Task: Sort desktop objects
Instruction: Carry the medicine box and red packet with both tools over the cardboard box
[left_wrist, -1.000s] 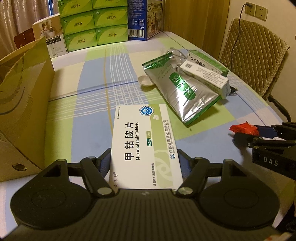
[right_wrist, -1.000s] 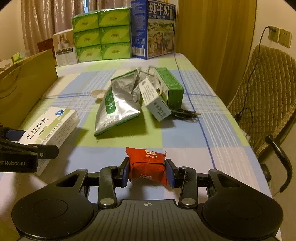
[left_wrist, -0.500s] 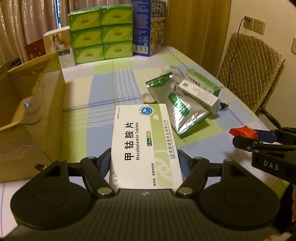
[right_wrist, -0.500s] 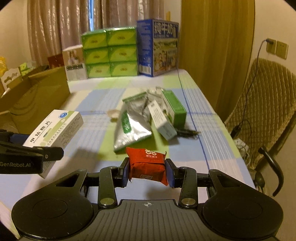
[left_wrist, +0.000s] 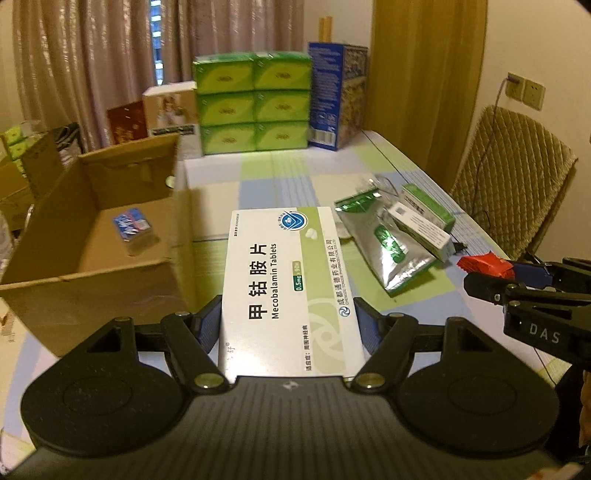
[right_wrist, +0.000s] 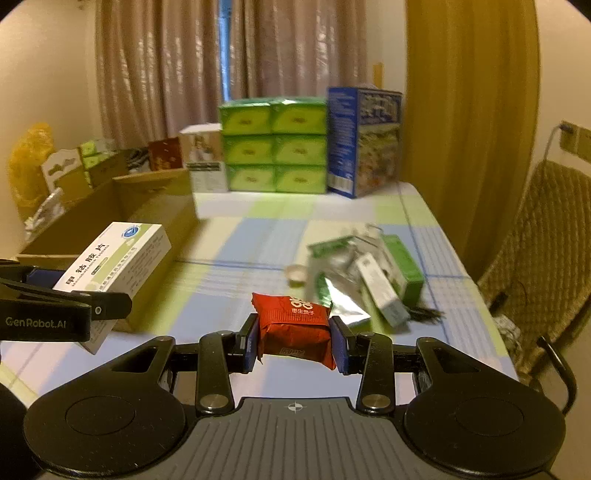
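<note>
Above the table (left_wrist: 280, 177), left tongs (left_wrist: 288, 325) clamp tablet box (left_wrist: 288, 280); right tongs (right_wrist: 295, 336) clamp red packet (right_wrist: 293, 323).

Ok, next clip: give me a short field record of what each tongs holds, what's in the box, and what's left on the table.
left tongs: shut on Mecobalamin tablet box
right tongs: shut on red snack packet
cardboard box: open, one small blue packet inside
left on table: silver foil pouch, white medicine carton, green medicine carton
</note>
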